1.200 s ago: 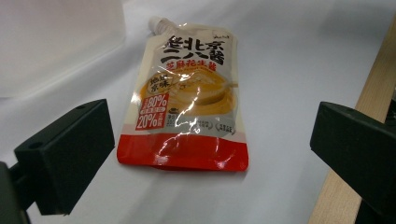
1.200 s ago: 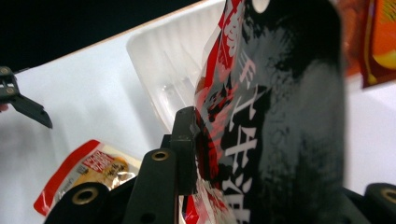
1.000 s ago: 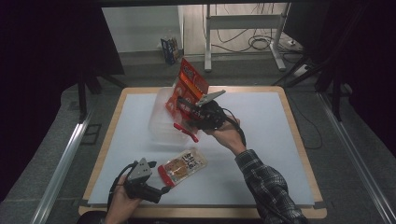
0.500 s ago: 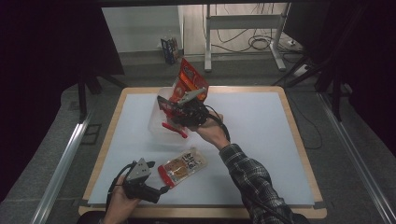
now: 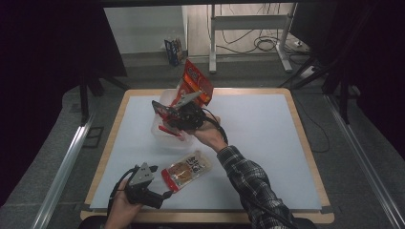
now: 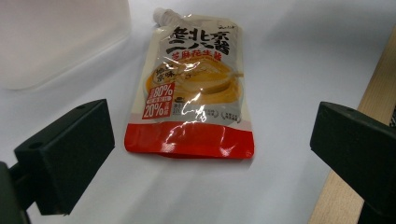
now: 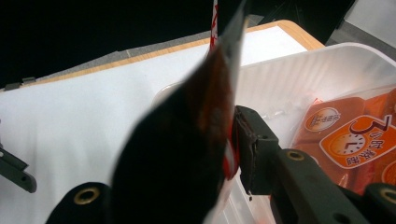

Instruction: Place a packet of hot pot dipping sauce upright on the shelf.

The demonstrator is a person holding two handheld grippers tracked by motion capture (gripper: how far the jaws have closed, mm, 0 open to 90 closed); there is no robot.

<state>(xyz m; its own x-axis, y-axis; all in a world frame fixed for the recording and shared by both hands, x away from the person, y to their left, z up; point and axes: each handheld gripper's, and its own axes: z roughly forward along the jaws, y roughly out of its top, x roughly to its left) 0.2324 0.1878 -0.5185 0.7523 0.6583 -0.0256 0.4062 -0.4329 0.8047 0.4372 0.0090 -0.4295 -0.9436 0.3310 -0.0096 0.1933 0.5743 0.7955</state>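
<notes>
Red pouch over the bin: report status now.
Right hand-held gripper shut on red pouch, above clear bin. Left hand-held gripper open, facing sauce pouch on table. Nothing in the way.

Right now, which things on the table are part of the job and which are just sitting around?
In the job:
- red packet, clamped in the right gripper above the tub
- clear plastic tub, orange packets already inside
- sauce pouch, flat on the white mat, in front of the open left gripper

Just around:
- white mat
- cables on the floor beyond the table
</notes>
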